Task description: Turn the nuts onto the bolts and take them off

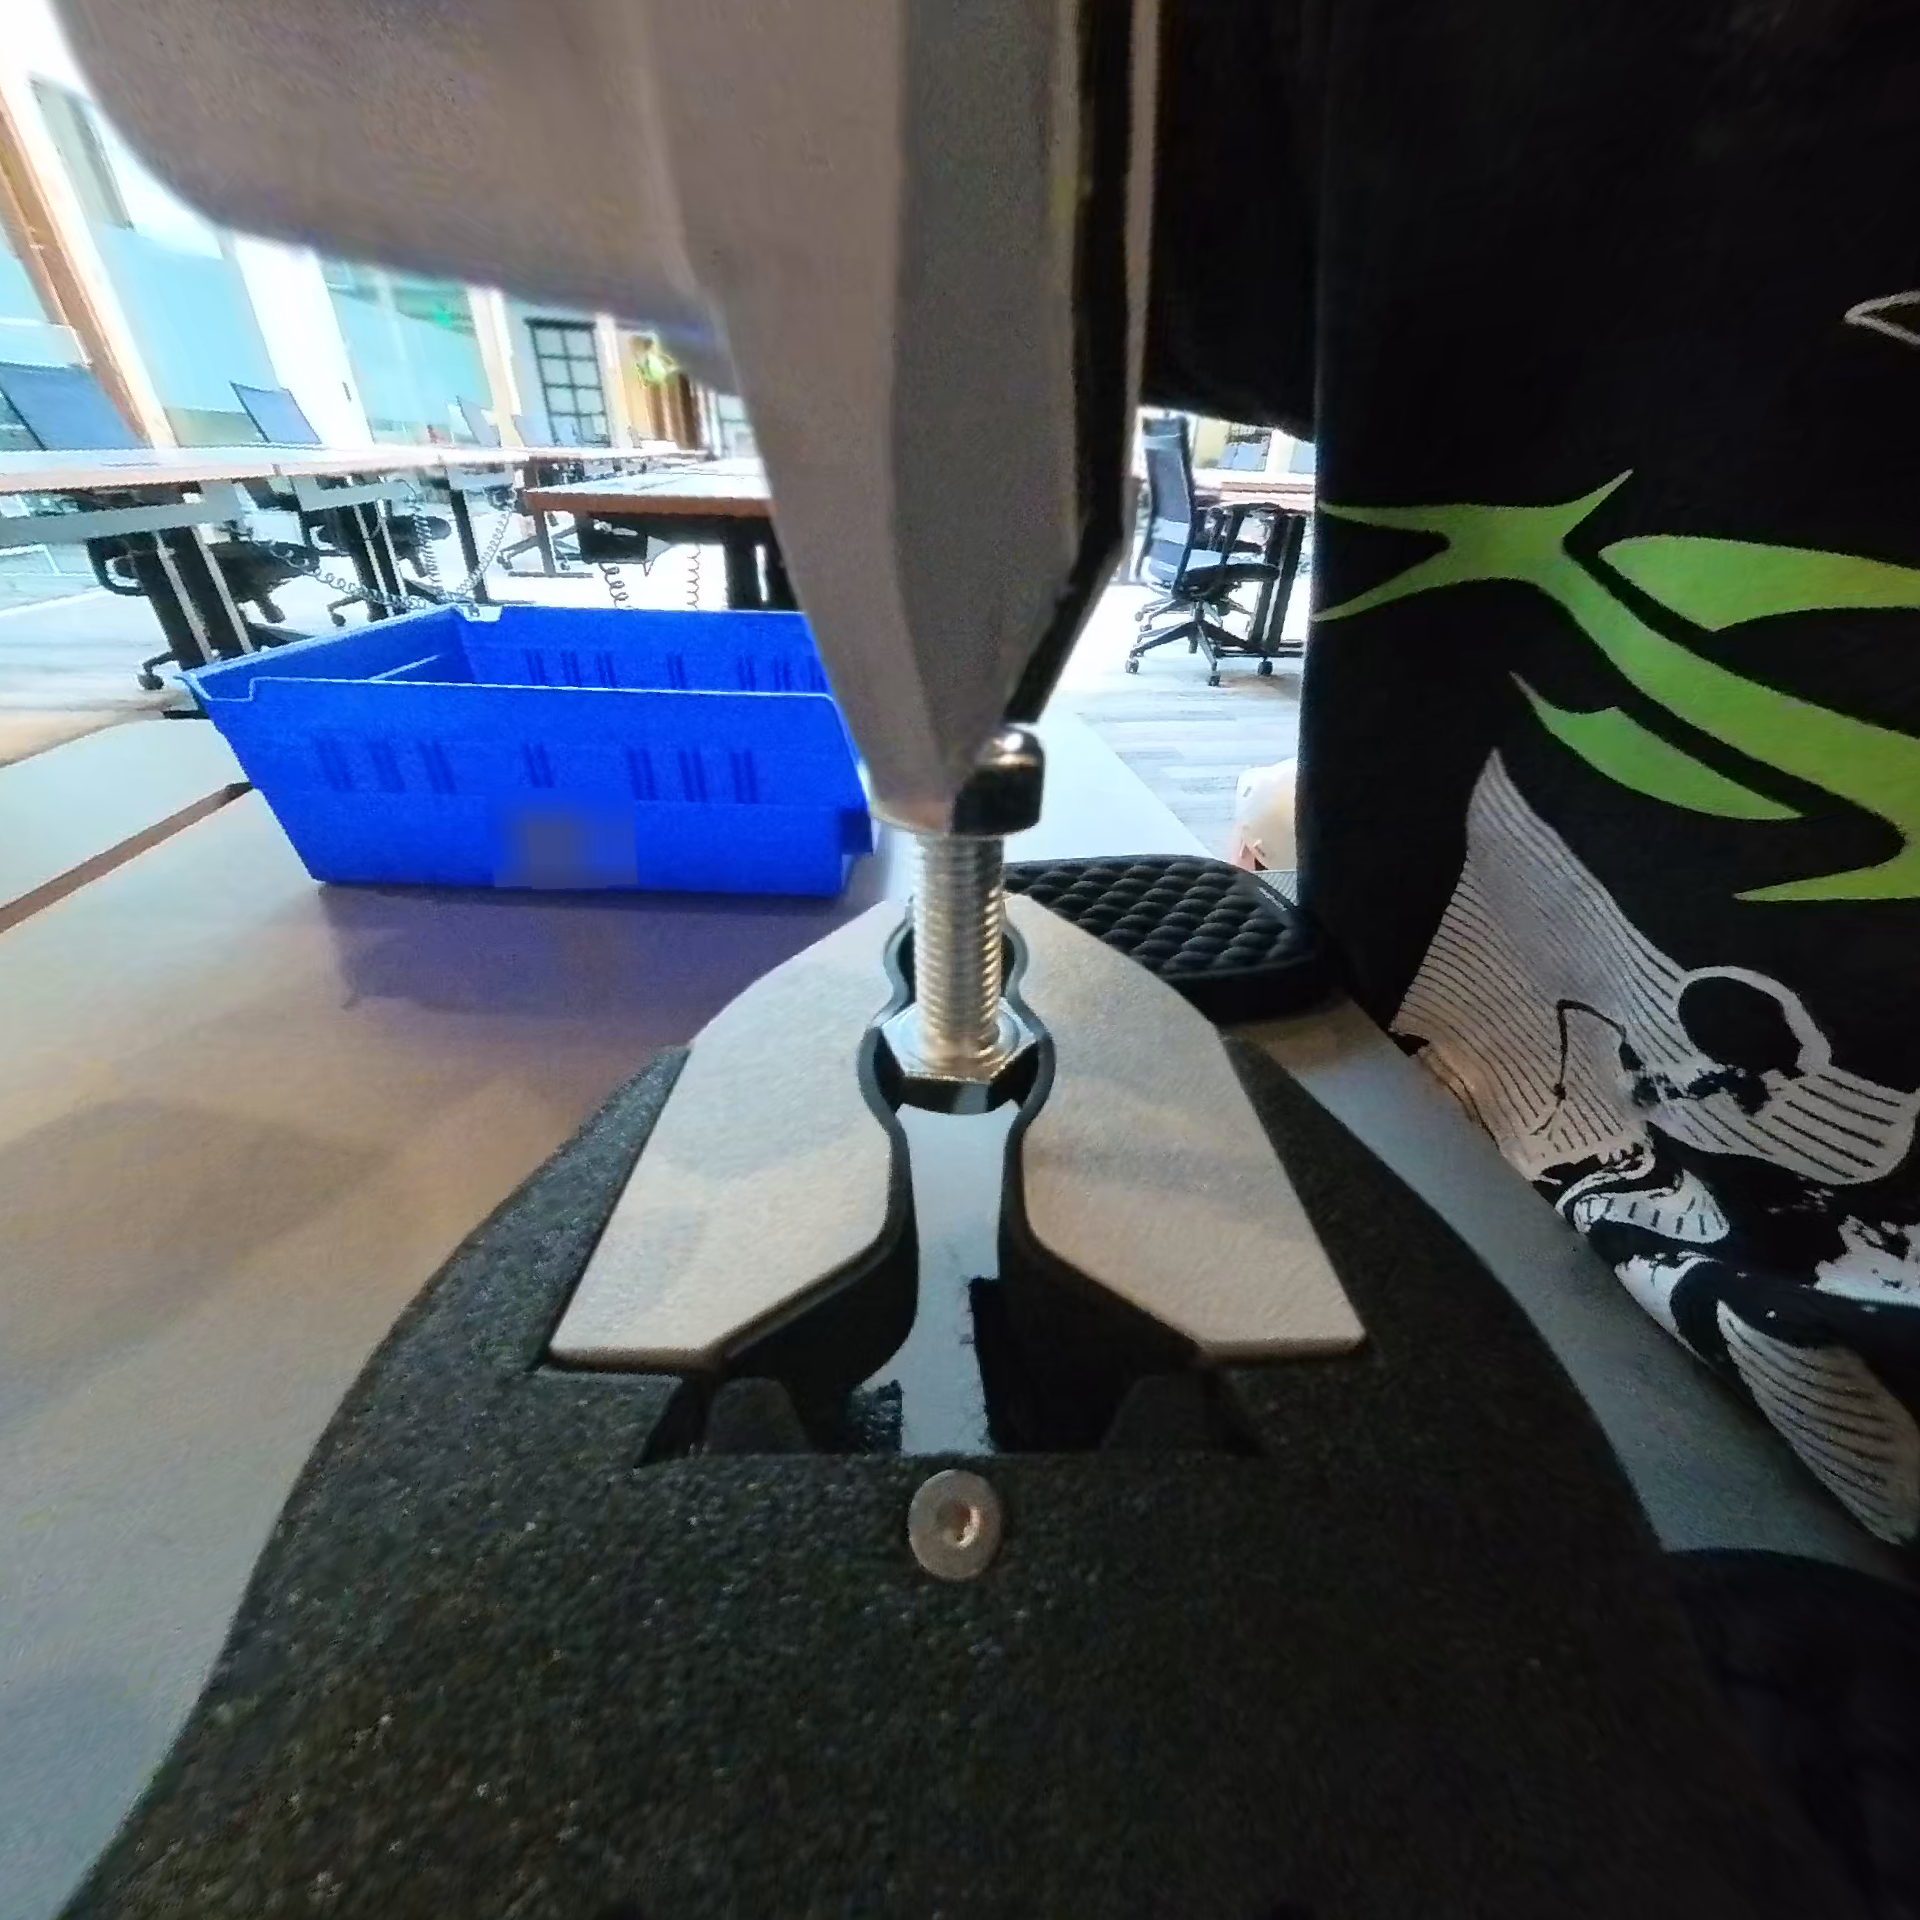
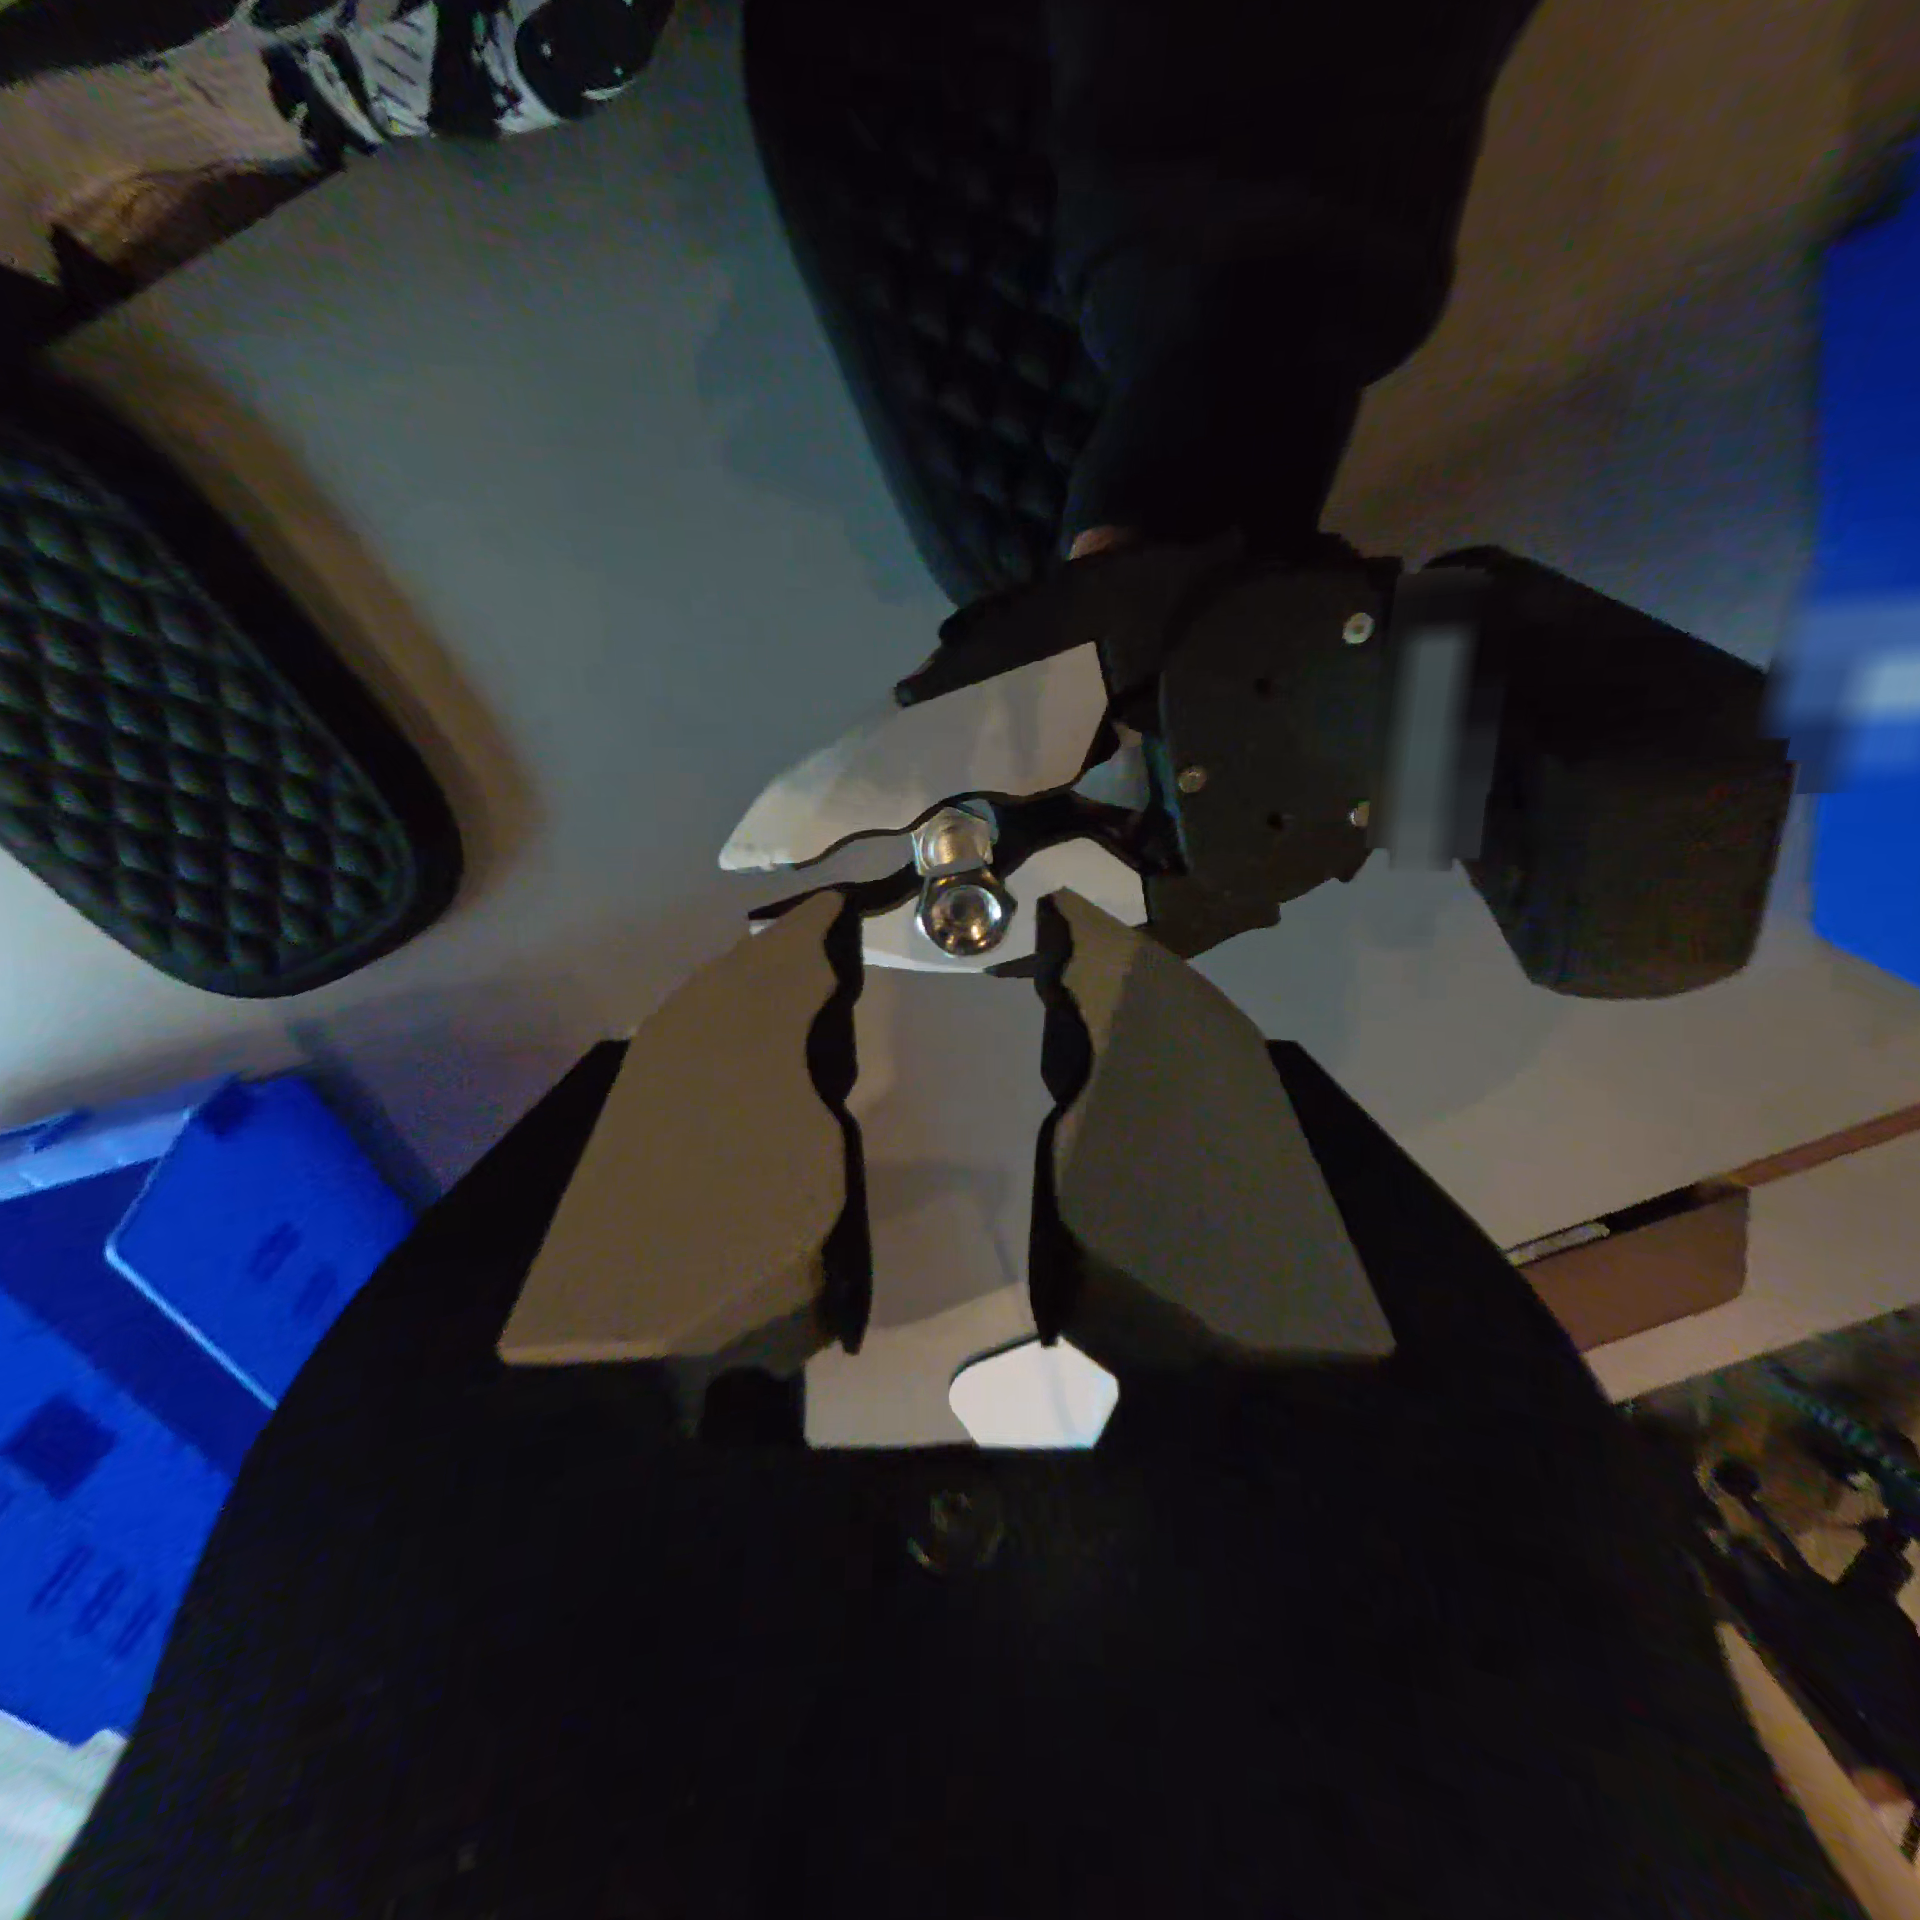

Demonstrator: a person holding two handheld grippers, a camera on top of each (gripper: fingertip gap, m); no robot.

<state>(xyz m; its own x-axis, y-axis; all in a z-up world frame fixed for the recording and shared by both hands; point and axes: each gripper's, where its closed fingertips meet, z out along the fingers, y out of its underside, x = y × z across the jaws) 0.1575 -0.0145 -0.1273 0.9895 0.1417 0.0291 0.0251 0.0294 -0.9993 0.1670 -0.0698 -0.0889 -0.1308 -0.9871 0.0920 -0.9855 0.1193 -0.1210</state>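
Note:
My left gripper [image 1: 958,935] is shut on the hex head [image 1: 956,1065] of a silver bolt [image 1: 956,935]. It holds the bolt upright, thread pointing up. In the right wrist view its pale fingers [image 2: 935,748] reach in from the right. My right gripper [image 2: 945,914] points straight down over the bolt's top end, and it shows from above in the left wrist view [image 1: 961,805]. A silver nut [image 2: 958,920] sits on the thread's end between the right fingertips. A small gap shows on each side of it. The right fingers hide the nut in the left wrist view.
A blue bin [image 1: 540,748] stands on the grey table [image 1: 260,1091] behind the bolt, and blue bins [image 2: 156,1351] also show at lower left. Black textured pads [image 2: 187,727] [image 2: 935,312] lie on the table. A person in a black printed shirt [image 1: 1610,727] stands at the right. My hands' fingertips stand some 7 cm from each other.

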